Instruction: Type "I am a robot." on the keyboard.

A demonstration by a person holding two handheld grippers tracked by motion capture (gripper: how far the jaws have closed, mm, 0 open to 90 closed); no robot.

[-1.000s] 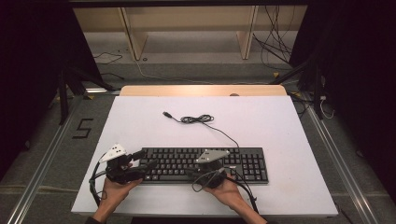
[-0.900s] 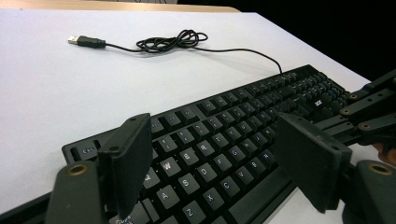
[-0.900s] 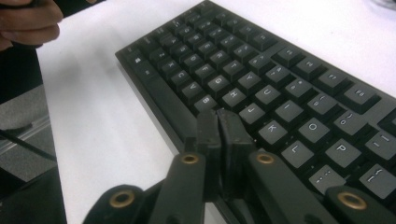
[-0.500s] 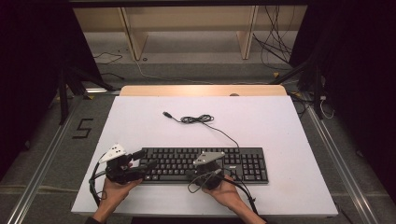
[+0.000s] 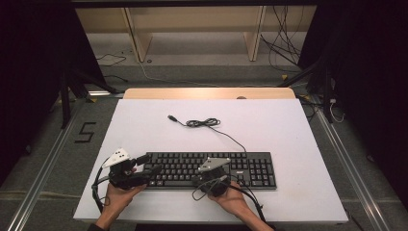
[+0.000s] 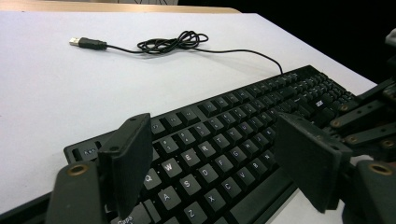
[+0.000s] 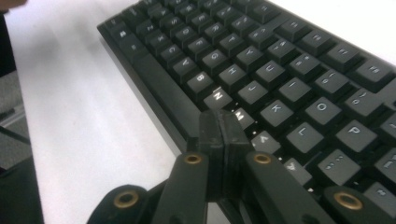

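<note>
A black keyboard (image 5: 211,169) lies on a white desk (image 5: 144,125), near the desk's 6 o'clock edge, its long side running from 9 to 3 o'clock. Its thin cable (image 5: 204,123) trails away toward 12 o'clock, loops into a small tangle and ends in a USB plug (image 5: 171,117) lying flat on the desk.

The left gripper (image 5: 146,164), held in the person's left hand (image 5: 115,195), sits at the keyboard's 9 o'clock end. Its fingers (image 6: 126,161) stand wide apart above the Q and W keys, holding nothing.

The right gripper (image 5: 217,169), held in the right hand (image 5: 233,199), sits over the keyboard's front edge near the middle. Its fingers (image 7: 223,140) are pressed together with nothing between them, their tip down at the bottom letter row, beside the N and M keys; whether it touches a key cannot be told.
</note>
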